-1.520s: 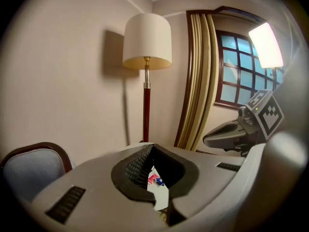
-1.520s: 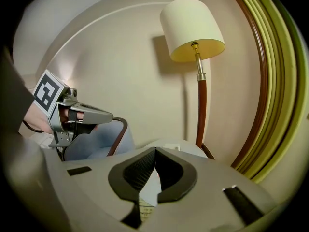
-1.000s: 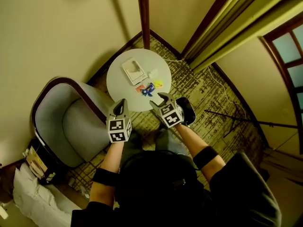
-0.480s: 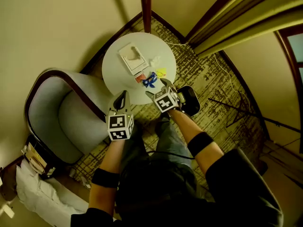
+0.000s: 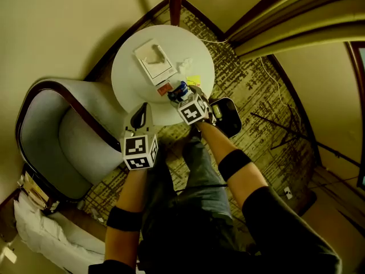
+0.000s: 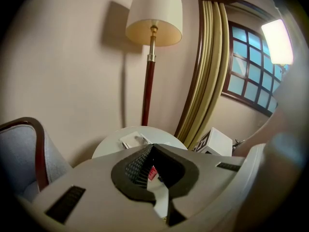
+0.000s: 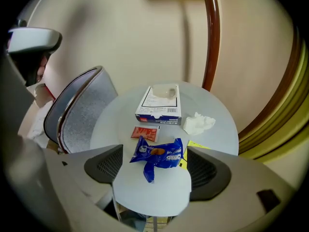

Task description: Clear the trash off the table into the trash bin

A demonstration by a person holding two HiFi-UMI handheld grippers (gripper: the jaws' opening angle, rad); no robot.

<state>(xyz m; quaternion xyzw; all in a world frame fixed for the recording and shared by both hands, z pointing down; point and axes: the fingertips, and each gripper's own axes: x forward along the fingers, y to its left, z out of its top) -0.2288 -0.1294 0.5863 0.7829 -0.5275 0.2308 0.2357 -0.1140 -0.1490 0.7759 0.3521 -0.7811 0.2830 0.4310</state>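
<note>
Over worktop (image 7: 120, 115) edge: right tongs (image 7: 154, 166) just opened wide, astride blue wrapper (image 7: 157, 153), not touching; left tongs (image 6: 153, 166) closed, empty. Risk: shallow pinch skids wrapper off edge.

Round white table (image 7: 113, 121): box (image 7: 159, 103), blue wrapper (image 7: 157, 154), red packet (image 7: 145, 133), crumpled tissue (image 7: 199, 123), yellow slip (image 7: 197, 145)

Right gripper (image 5: 186, 96) hovers over the blue wrapper (image 5: 181, 87) on the round white table (image 5: 131, 73).
</note>
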